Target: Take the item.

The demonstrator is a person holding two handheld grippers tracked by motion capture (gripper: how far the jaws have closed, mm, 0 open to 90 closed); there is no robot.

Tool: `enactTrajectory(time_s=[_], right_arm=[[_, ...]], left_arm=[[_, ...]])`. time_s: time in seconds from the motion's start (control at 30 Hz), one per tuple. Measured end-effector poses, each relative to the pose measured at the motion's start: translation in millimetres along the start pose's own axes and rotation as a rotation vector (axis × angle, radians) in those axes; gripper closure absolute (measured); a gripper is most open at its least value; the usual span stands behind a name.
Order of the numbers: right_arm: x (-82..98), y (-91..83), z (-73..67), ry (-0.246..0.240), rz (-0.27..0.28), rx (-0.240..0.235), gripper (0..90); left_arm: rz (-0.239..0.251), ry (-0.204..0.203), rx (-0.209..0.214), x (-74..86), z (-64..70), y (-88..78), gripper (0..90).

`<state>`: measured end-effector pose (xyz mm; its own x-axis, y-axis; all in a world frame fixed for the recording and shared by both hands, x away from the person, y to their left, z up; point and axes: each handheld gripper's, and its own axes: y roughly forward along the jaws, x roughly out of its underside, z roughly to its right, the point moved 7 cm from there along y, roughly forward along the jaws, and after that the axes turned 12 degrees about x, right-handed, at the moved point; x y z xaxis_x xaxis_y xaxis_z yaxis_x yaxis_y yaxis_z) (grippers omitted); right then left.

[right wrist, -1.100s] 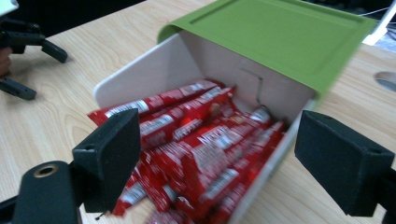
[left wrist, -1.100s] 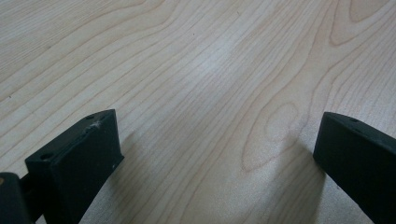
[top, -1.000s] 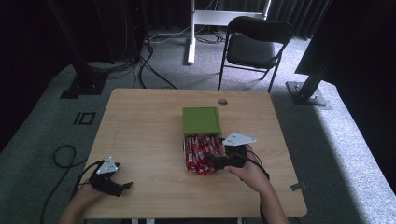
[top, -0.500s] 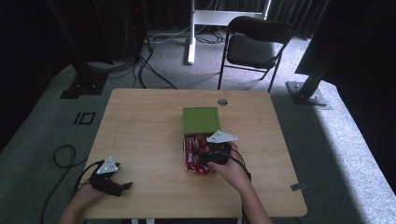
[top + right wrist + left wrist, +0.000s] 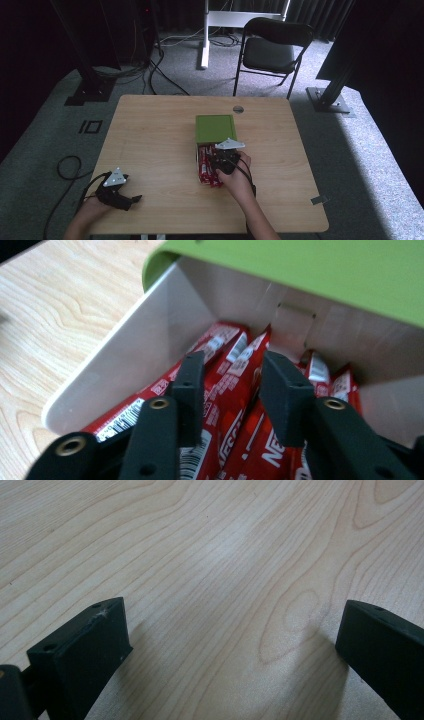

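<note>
The right tool [image 5: 227, 385] has slid over the box [image 5: 215, 128], jaws closing around 1 red sachet [image 5: 235, 390]; left tool [image 5: 225, 645] gapes empty on the wood worktop [image 5: 150, 135]; grey carpet, chair [image 5: 275, 47] behind; grip contact unclear.

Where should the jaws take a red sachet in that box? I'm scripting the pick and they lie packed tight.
Judging by their pose, grip a red sachet across its narrow width near mid-length, coming from above through the open top: the sachets lie lengthwise side by side, and the white box wall and green lid block side approaches.
</note>
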<state>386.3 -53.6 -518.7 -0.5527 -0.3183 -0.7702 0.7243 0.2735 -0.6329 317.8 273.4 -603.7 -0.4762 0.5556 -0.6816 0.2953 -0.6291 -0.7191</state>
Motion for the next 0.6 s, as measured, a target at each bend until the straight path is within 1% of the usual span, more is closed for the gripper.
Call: enactTrajectory(time_s=[0.03, 0.1, 0.17, 0.27, 0.37, 0.43, 0.5, 0.57, 0.6], right_arm=[[0.8, 1.5, -0.5, -0.001, -0.004, 0.003, 63.2], [3.5, 4.9, -2.7, -0.006, -0.027, -0.002, 63.3], [4.8, 6.9, -2.5, 0.001, -0.038, 0.007, 64.0], [5.1, 7.5, -1.5, 0.020, -0.052, 0.024, 65.8], [6.7, 9.5, -0.1, 0.048, -0.064, 0.038, 69.7], [8.0, 11.1, -0.7, 0.038, -0.069, 0.047, 69.8], [8.6, 12.8, -2.4, 0.006, -0.077, 0.059, 69.3], [8.7, 14.5, -3.1, -0.005, -0.092, 0.064, 69.3], [10.5, 16.7, -3.5, -0.023, -0.105, 0.070, 69.3]], left_arm=[[0.000, 0.000, 0.000, 0.0, 0.0, 0.0, 1.5], [0.001, -0.001, 0.001, 0.0, 0.1, 0.1, 1.5], [0.000, 0.000, 0.000, 0.0, 0.0, 0.0, 1.5], [0.000, 0.000, 0.000, 0.0, 0.0, 0.0, 1.5], [0.000, 0.000, 0.000, 0.0, 0.0, 0.0, 1.5], [0.000, 0.000, 0.000, 0.0, 0.0, 0.0, 1.6], [0.000, 0.000, 0.000, 0.0, 0.0, 0.0, 1.5], [0.000, 0.000, 0.000, 0.0, 0.0, 0.0, 1.5], [0.000, 0.000, 0.000, 0.0, 0.0, 0.0, 1.5]])
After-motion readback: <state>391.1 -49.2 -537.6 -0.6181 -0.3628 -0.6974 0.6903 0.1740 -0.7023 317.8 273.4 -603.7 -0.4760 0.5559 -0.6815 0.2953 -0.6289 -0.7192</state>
